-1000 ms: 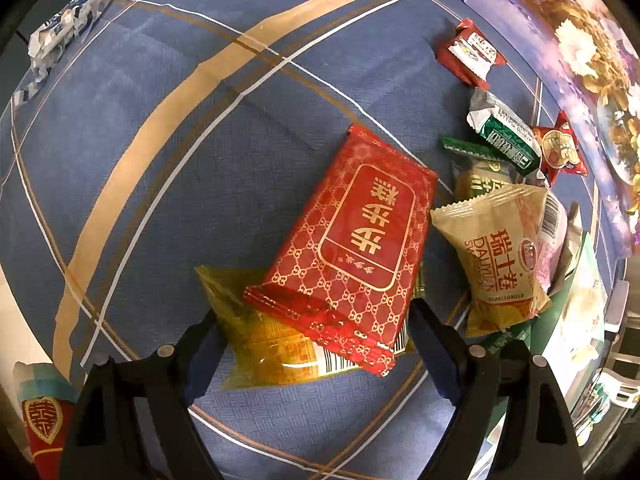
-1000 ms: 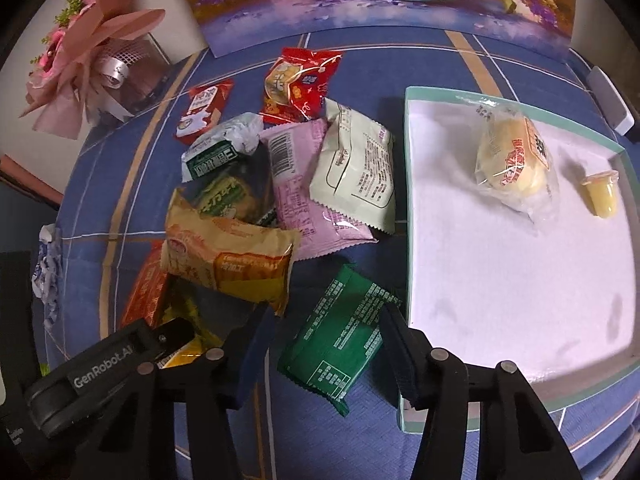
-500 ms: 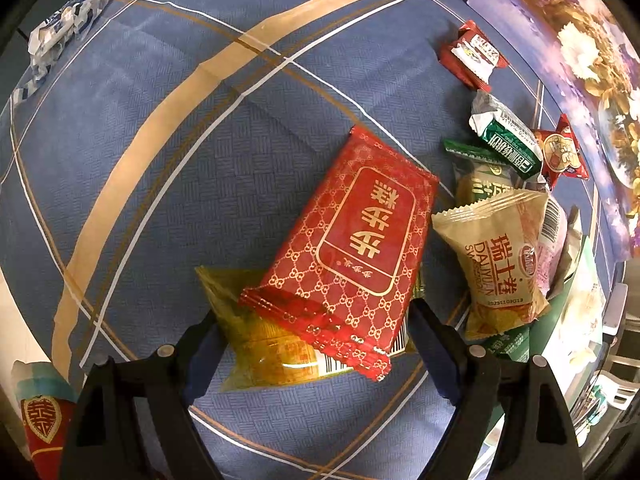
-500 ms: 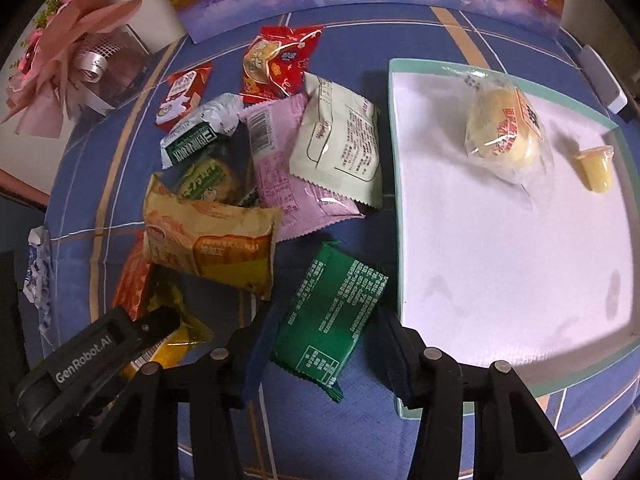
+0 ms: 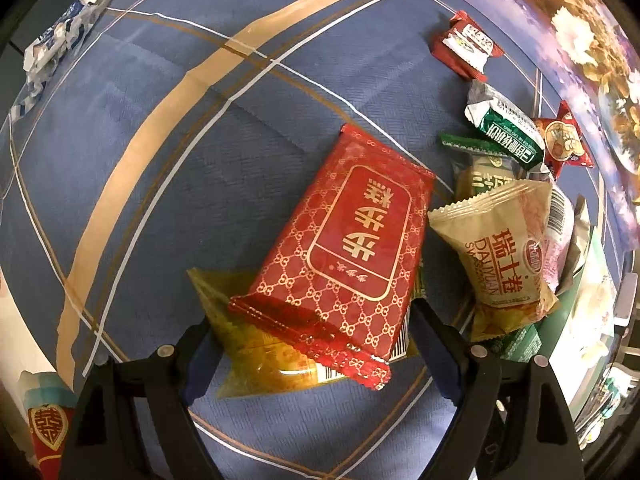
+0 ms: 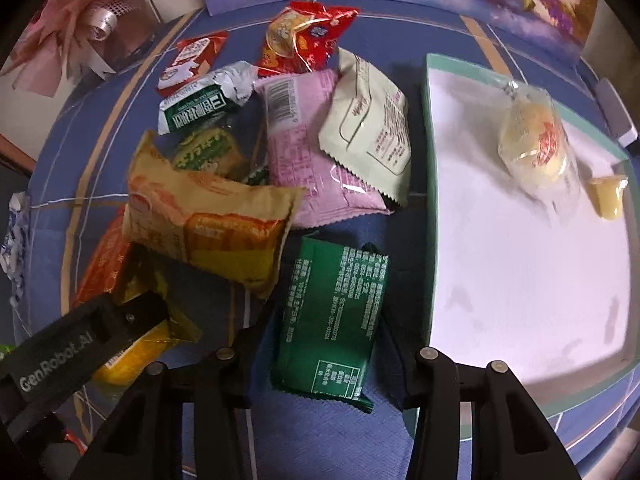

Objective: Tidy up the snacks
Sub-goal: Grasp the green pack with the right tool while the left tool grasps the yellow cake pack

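Right claw [image 6: 324,344] dropped closer, wide open astride green packet [image 6: 334,320]

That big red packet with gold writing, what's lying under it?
A yellow packet pokes out beneath the red packet; a barcode shows, but most of it is covered.

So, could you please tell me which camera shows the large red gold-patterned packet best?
The left wrist view: the large red gold-patterned packet lies fully visible there. The right wrist view shows only an orange-red sliver behind other snacks.
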`<action>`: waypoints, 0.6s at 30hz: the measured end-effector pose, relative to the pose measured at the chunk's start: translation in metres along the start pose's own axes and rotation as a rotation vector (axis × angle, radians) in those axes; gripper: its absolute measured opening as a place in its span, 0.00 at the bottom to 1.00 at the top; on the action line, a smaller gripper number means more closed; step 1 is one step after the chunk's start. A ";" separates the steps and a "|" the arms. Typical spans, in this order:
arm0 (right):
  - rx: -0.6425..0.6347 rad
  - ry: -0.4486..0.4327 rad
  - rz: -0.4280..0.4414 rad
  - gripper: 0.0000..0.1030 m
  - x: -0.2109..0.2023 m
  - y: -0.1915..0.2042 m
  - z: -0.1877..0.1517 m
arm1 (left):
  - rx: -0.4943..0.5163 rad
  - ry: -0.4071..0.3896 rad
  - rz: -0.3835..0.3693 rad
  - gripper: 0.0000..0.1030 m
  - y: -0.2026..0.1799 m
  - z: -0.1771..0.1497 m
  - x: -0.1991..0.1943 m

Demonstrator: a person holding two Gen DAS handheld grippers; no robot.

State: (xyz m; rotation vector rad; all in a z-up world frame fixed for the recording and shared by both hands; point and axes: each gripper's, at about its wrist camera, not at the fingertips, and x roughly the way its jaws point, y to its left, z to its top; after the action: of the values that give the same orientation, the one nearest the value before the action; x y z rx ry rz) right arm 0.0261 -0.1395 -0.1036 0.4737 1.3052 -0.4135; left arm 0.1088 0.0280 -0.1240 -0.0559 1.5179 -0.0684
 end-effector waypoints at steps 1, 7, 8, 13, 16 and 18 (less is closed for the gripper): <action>-0.001 -0.001 -0.001 0.49 0.001 0.000 -0.001 | 0.002 -0.002 0.003 0.86 -0.002 0.000 0.001; -0.043 -0.020 -0.038 0.49 0.003 0.012 -0.005 | 0.041 -0.023 0.032 0.86 -0.019 0.000 0.005; -0.047 -0.023 -0.042 0.49 0.004 0.016 -0.007 | 0.046 -0.026 0.036 0.86 -0.021 0.000 0.005; -0.060 -0.037 -0.041 0.49 0.005 0.017 -0.013 | 0.050 -0.030 0.036 0.85 -0.028 0.000 0.005; -0.060 -0.036 -0.036 0.49 0.004 0.016 -0.016 | 0.061 -0.032 0.037 0.82 -0.033 0.000 0.001; -0.052 -0.032 -0.026 0.47 0.004 0.012 -0.013 | 0.066 -0.031 0.032 0.81 -0.033 -0.004 0.000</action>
State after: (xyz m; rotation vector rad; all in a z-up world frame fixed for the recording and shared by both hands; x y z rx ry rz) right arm 0.0227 -0.1229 -0.1090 0.4051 1.2890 -0.4066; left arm 0.1040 -0.0046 -0.1214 0.0201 1.4843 -0.0909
